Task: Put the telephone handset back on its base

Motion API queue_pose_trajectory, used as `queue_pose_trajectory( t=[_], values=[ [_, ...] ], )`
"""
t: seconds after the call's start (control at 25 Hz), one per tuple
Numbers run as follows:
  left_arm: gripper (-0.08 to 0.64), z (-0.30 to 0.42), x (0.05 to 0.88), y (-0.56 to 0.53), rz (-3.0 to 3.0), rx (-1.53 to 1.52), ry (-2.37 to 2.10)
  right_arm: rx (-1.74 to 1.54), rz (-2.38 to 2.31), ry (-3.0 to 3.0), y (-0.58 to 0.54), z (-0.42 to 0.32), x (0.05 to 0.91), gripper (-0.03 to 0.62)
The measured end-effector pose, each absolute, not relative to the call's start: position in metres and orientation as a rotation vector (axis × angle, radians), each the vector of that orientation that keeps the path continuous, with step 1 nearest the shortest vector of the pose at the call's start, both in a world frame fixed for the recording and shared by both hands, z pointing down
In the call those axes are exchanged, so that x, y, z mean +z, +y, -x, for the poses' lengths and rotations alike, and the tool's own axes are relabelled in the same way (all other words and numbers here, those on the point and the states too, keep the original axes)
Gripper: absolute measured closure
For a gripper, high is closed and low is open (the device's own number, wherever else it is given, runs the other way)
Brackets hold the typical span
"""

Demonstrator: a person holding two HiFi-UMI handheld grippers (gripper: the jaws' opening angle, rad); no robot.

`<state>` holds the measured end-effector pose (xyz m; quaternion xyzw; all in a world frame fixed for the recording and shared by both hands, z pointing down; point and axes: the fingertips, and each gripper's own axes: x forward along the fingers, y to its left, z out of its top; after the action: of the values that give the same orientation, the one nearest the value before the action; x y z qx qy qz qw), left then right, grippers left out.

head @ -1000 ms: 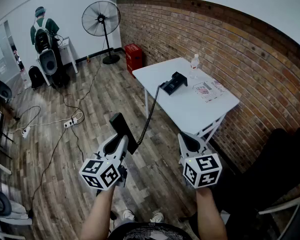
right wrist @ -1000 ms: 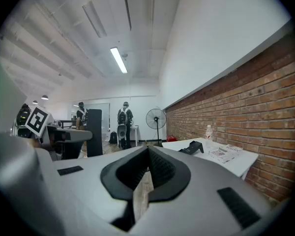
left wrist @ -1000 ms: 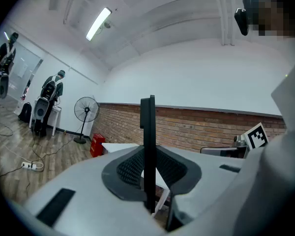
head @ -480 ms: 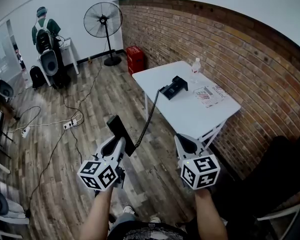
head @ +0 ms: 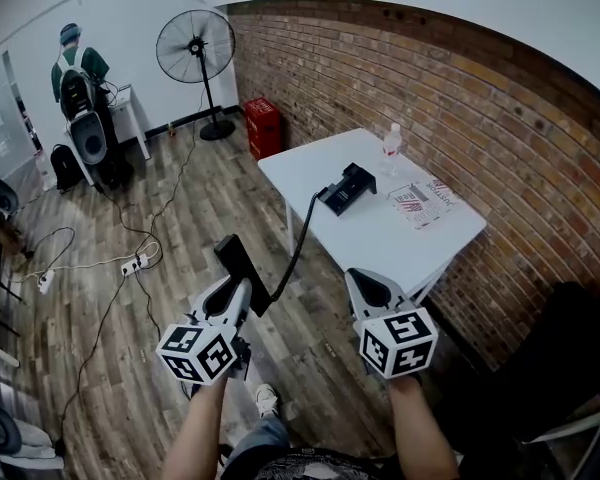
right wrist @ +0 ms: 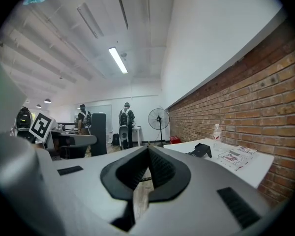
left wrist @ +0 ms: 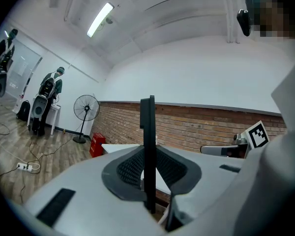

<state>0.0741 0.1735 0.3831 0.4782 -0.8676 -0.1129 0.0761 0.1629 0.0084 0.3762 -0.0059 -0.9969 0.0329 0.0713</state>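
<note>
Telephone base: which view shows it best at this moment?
The head view: the telephone base lies in full from above on the white table. The right gripper view shows it small and side-on. The left gripper view shows no base, only the handset between its jaws.

- Indoor work room, office or test-lab type; which of the two, cannot tell.
- Long exposed red-brown brick wall (head: 460, 98) meets a plain white painted wall (head: 130, 13).
- Grey-brown wood-plank floor (head: 195, 213); white multi-socket power strip (head: 132, 265) lying out on the planks.
- White rectangular table (head: 380, 238) just beside the brick, bearing a black desk telephone base (head: 346, 188), a clear plastic water bottle (head: 390, 140) and a red-and-white printed booklet (head: 420, 198).
- Tall black pedestal fan (head: 196, 46) near the corner; red box (head: 261, 123) against the brick.
- Long fluorescent ceiling tube (left wrist: 100, 19), lit, under a white ribbed ceiling (right wrist: 88, 23).
- Person in a green top with a dark backpack (head: 75, 73) stands at a small white desk (head: 120, 100) by the far wall.
</note>
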Motion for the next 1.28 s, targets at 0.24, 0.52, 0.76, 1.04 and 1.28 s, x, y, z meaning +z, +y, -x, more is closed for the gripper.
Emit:
queue_pose_trajectory(
  t=[0.24,0.52,0.76,1.04,1.28],
  values=[
    [0.486,-0.003,0.388,0.153,-1.479,-0.343,-2.544,0.113,-0.050,-2.972,-0.008,-0.099,0.382,0.591],
    [0.486,0.084,0.386,0.134,-1.539,-0.357,-2.475,0.129,-0.145,-2.948,-0.023,-0.023,0.378,0.591],
    [0.486,0.142,0.388,0.120,-1.592,-0.358,-2.422,0.139,-0.213,-2.929,-0.032,0.029,0.380,0.591],
    [0.486,0.184,0.394,0.105,-1.655,-0.346,-2.360,0.149,-0.285,-2.913,-0.038,0.066,0.386,0.591],
    [0.486,0.202,0.400,0.089,-1.706,-0.333,-2.315,0.160,-0.349,-2.911,-0.048,0.079,0.391,0.591]
  ],
)
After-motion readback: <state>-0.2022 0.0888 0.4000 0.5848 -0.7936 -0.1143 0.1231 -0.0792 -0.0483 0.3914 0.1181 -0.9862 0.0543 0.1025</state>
